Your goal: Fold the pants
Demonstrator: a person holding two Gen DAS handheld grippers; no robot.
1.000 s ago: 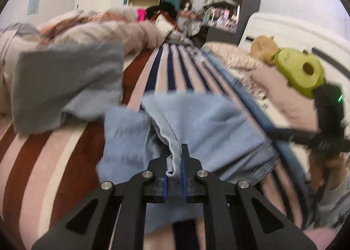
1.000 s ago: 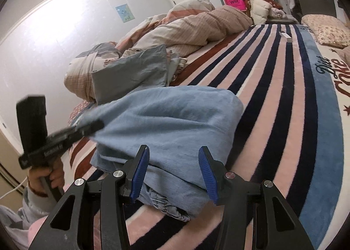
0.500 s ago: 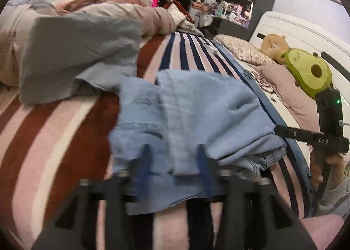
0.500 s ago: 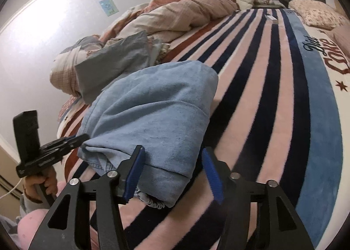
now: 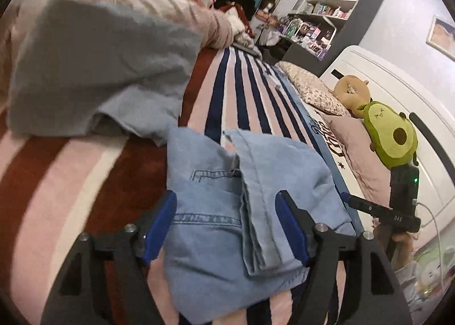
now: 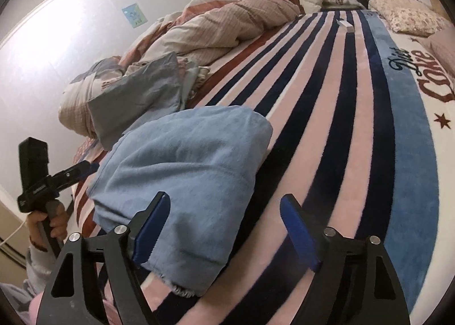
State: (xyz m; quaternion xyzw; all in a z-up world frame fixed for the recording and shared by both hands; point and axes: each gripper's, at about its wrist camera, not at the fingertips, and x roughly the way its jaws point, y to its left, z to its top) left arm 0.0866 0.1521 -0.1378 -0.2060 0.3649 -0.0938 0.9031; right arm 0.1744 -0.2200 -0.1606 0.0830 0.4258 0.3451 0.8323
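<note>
pants (image 5: 227,211) between left gripper (image 5: 226,225) fingers (spread)

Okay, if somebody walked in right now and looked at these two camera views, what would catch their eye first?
Probably the folded light-blue denim pants lying on the striped blanket, right in front of both cameras. The left gripper and right gripper both stand open over the bundle, holding nothing. Next would be the green avocado plush by the white headboard, and the rumpled grey garment behind the pants.

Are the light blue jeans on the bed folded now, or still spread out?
Folded. The jeans lie as a compact layered bundle on the striped blanket, with a rounded fold edge.
</note>
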